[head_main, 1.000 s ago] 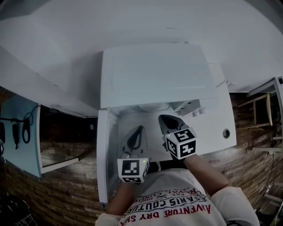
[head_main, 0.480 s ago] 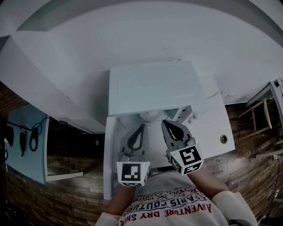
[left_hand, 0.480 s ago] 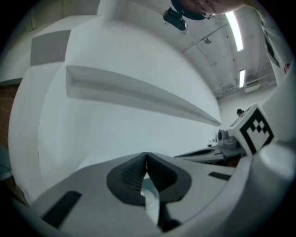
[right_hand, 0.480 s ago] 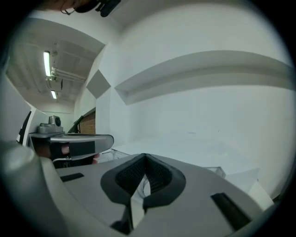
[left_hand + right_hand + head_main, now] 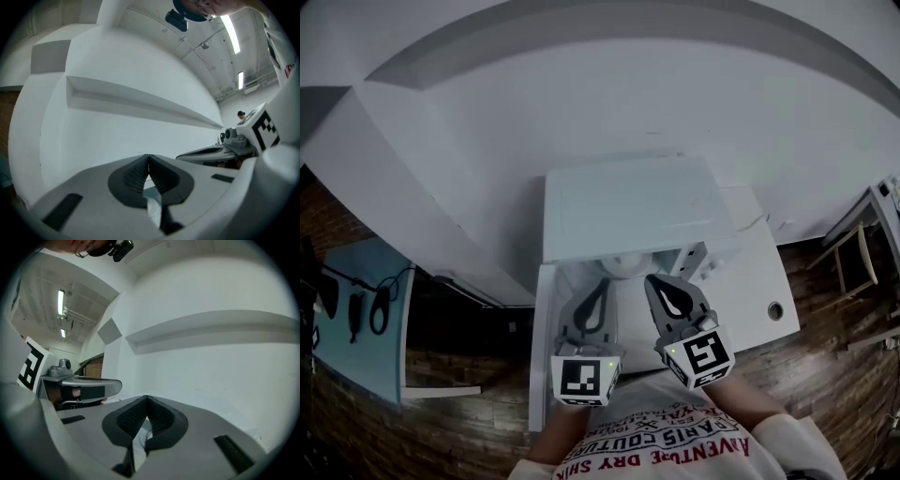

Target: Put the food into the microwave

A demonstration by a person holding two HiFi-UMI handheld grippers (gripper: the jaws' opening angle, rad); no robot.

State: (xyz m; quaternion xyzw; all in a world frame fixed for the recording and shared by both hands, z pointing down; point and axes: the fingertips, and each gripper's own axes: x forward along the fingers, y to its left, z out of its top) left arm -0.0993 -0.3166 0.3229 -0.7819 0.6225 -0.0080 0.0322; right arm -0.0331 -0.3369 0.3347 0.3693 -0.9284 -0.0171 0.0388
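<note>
White is nearly everything here: a white box-shaped microwave (image 5: 628,206) stands on a white bench (image 5: 755,272) against a pale wall. Its white door (image 5: 540,347) is swung out to the left, so the front stands open.

The grey left gripper (image 5: 602,284) and the grey right gripper (image 5: 655,280) are held side by side just before that opening, both pointing level at the wall. Each gripper's jaws are pressed fully together, ribbed pads meeting at the tips, with nothing caught between them. Closed and empty, they look parked, not reaching for anything. I judge that neither is carrying the food.

A pale round shape (image 5: 623,265) shows in the mouth of the microwave, just under the front edge of its top and between the two grippers. It is probably the dish of food, already inside, which would leave the door as the remaining step.

Much is uncertain. The microwave's top hides most of that round shape, so what lies on it cannot be seen. The gripper views show mostly bare wall. Only a sliver of something pale appears beneath each pair of pads, too little to name.
</note>
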